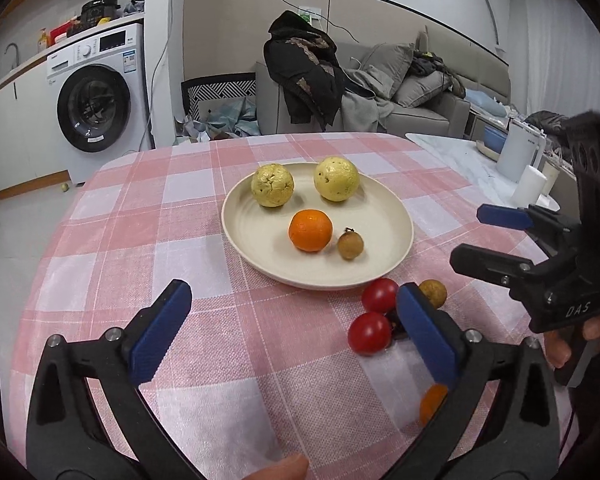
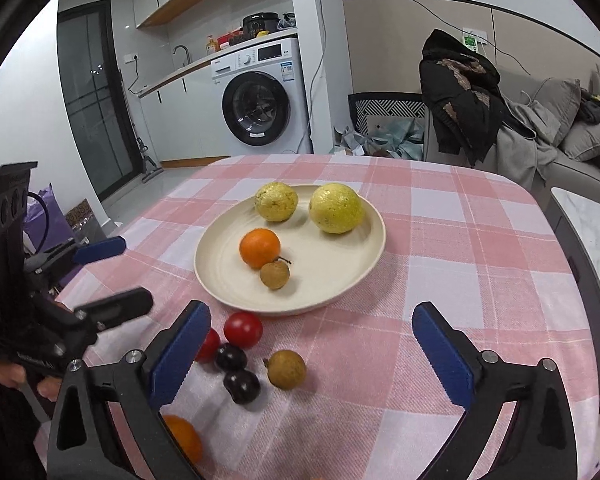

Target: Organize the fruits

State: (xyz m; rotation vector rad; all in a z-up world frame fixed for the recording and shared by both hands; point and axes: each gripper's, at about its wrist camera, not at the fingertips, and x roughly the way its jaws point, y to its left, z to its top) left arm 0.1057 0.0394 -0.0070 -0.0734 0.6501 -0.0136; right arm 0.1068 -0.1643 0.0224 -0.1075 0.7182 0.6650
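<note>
Four fruits lie on the plate (image 2: 370,256); five smaller fruits (image 2: 286,369) lie before it on the tablecloth (image 2: 460,280).

Plate (image 2: 376,248) holds four fruits; six loose fruits (image 2: 286,369) beside rim.

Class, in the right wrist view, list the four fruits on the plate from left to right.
Orange → left yellow fruit, with the small brown fruit at about the same place below it → right yellow fruit.
</note>
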